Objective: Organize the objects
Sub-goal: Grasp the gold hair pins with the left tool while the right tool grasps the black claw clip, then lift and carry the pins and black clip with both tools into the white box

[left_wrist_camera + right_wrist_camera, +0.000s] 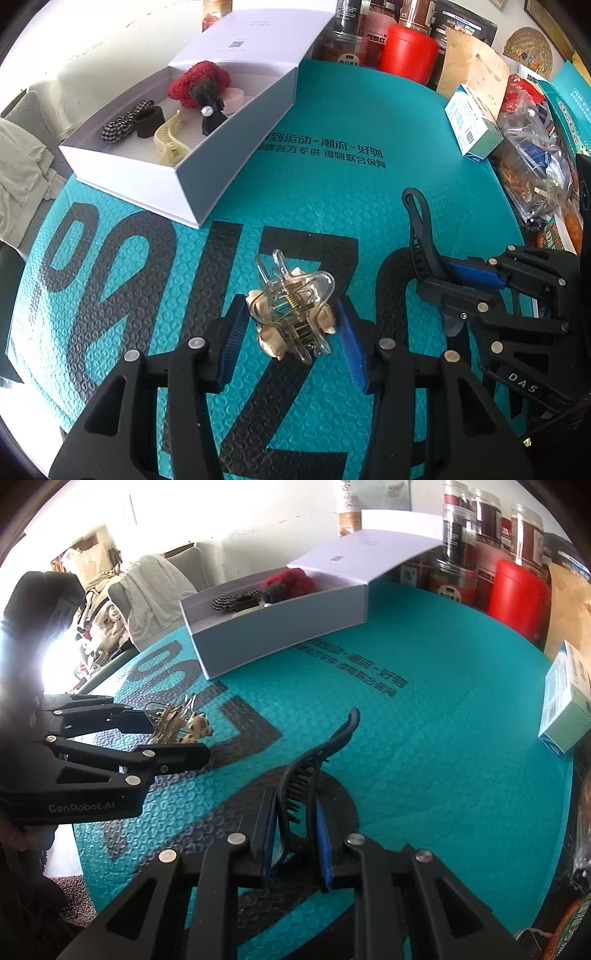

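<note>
A clear claw hair clip with cream flowers (291,310) sits between the pads of my left gripper (293,341), which is closed on it just above the teal mat; it also shows in the right wrist view (177,720). My right gripper (293,834) is shut on a black toothed banana hair clip (314,764), also seen in the left wrist view (424,236). An open white box (192,173) at the back left holds a red scrunchie (199,83), a checked bow (123,123), a beige claw clip (170,138) and black clips.
A teal bubble mat (332,206) with black lettering covers the table. Jars and a red canister (408,51), a paper bag, a small teal-white carton (472,125) and bagged snacks crowd the back and right edge. Chairs with cloth stand beyond the left edge.
</note>
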{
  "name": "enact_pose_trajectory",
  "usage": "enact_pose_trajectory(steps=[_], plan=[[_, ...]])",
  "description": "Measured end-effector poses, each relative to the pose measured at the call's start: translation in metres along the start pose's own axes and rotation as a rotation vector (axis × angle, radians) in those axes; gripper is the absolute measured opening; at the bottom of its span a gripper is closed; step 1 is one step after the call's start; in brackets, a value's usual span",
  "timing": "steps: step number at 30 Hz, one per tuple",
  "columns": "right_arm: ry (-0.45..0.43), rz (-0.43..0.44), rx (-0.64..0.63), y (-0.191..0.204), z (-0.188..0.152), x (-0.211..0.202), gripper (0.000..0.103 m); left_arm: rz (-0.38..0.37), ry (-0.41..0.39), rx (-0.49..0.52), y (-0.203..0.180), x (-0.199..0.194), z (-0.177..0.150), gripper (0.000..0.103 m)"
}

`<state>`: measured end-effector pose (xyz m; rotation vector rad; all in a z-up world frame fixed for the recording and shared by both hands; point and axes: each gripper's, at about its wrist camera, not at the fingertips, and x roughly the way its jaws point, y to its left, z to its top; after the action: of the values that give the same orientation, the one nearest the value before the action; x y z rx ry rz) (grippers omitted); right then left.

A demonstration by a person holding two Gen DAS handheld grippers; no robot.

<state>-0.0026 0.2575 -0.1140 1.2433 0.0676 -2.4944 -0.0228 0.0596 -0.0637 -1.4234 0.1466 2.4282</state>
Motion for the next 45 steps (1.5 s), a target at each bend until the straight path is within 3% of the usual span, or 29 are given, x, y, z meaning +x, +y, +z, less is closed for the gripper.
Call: enact_pose_trajectory(steps=[30, 38, 45], plan=[[-0.065, 0.099, -0.134, 0.071, -0.010, -0.033, 0.019, 0.072, -0.087, -0.090, 0.033, -0.071, -0.062, 0.046], [-0.065, 0.112, -0.175, 0.080, 0.008, -0.030, 0.019, 0.088, -0.097, -0.103, 0.046, -0.074, -0.051, 0.046], [-0.070, 0.113, -0.193, 0.079, 0.034, -0.028, 0.019, 0.100, -0.101, -0.108, 0.063, -0.073, -0.022, 0.046]])
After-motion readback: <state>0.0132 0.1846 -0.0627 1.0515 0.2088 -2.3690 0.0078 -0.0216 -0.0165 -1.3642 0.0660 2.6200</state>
